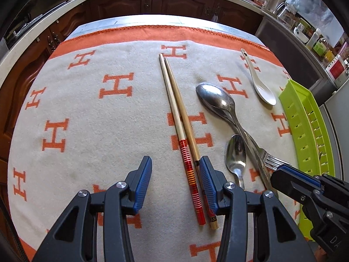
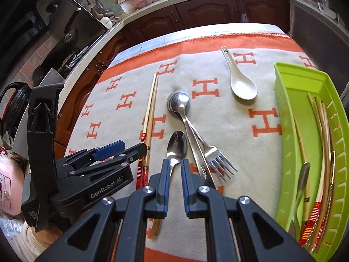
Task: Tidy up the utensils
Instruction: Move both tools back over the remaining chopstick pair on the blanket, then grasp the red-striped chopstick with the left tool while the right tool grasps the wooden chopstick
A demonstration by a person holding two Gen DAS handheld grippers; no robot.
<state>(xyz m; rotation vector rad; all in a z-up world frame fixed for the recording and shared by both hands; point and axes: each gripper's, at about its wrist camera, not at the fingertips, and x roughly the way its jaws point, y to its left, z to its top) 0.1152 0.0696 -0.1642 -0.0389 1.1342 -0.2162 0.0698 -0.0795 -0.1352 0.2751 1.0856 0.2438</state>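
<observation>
Left wrist view: half-open left gripper (image 1: 175,174) straddles the red-banded bamboo chopsticks pair (image 1: 182,126) on the cloth, nothing gripped. Right gripper (image 2: 175,170), narrow gap, over small steel spoon (image 2: 177,146), empty. Next: lower, clamp, carry to green plastic tray (image 2: 285,118).

— The cloth (image 1: 87,100)?
— Matt, fuzzy woven wool or felt, cream with orange.
— Spoons (image 2: 177,146) and fork (image 2: 218,159)?
— Polished metal, mirror-bright. The soup spoon (image 2: 242,85) looks like glossy white ceramic.
— Chopsticks (image 1: 181,120)?
— Pale, smooth wood or bamboo; the ends are lacquered red, shiny.
— Tray (image 2: 283,118)?
— Smooth green plastic. Gripper pads (image 1: 144,181) — ribbed blue rubber on matt black plastic.
</observation>
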